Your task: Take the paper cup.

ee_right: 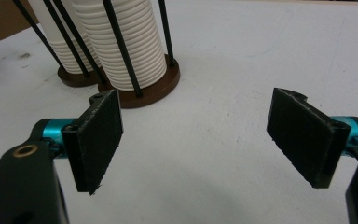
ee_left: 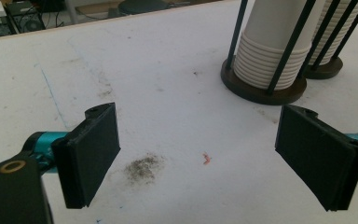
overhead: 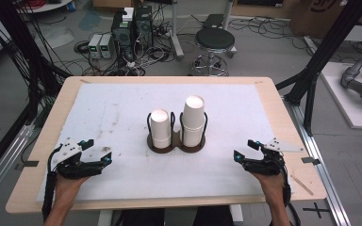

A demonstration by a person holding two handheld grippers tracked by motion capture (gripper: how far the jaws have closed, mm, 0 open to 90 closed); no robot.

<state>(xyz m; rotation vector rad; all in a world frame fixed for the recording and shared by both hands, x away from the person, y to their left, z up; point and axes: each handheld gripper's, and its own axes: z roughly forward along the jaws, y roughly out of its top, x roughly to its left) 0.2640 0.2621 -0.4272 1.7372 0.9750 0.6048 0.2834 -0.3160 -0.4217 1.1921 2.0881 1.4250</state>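
The left gripper (overhead: 96, 150) and right gripper (overhead: 242, 149) are black, with flat rough black pads (ee_left: 93, 151) on bright blue holders — each has a grey three-cornered plate on top, a gold ring, and a black cable.

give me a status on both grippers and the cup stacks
Left gripper open, empty. Right gripper open, empty. Cup stacks upright in holder, untouched. Nothing between.

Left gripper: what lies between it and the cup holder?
Bare white mat, marked by a dark smudge and a small red fleck, separates the left gripper from the cup holder.
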